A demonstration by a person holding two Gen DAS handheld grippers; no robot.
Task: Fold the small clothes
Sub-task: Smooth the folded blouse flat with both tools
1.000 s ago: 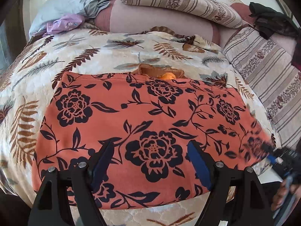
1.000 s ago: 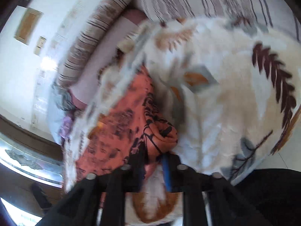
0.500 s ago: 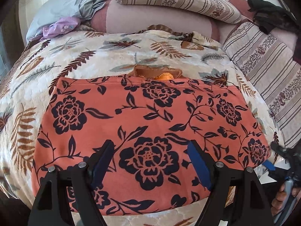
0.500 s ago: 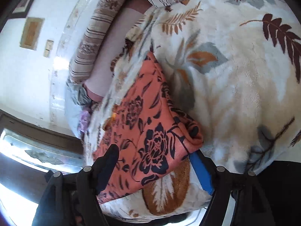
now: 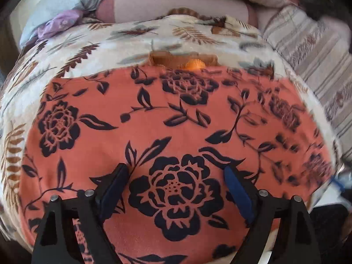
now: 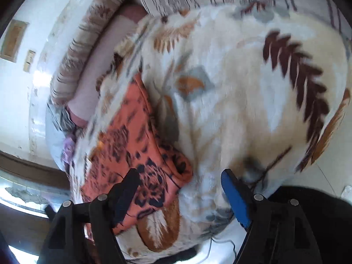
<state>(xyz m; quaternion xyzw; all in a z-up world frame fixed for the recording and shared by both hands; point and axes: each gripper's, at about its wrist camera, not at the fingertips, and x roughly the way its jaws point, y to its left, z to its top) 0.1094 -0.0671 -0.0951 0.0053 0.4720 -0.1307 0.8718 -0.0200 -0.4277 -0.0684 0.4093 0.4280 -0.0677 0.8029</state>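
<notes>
An orange garment with black flowers (image 5: 154,132) lies flat and folded on the leaf-print blanket (image 5: 110,37). My left gripper (image 5: 176,176) is open just above its near part, holding nothing. In the right wrist view the same garment (image 6: 132,154) lies at the left, its folded corner (image 6: 182,171) between my fingers. My right gripper (image 6: 180,182) is open and empty over that corner.
A brown and orange piece (image 5: 182,61) peeks out beyond the garment's far edge. Striped pillows (image 5: 308,44) and a pink bolster (image 5: 176,4) line the back. Grey and purple clothes (image 5: 59,22) lie at the back left. The bed edge and floor (image 6: 330,176) are at the right.
My right gripper opened and let go of the garment's corner, then drew back slightly. My left gripper stayed open and moved a little closer over the garment.
</notes>
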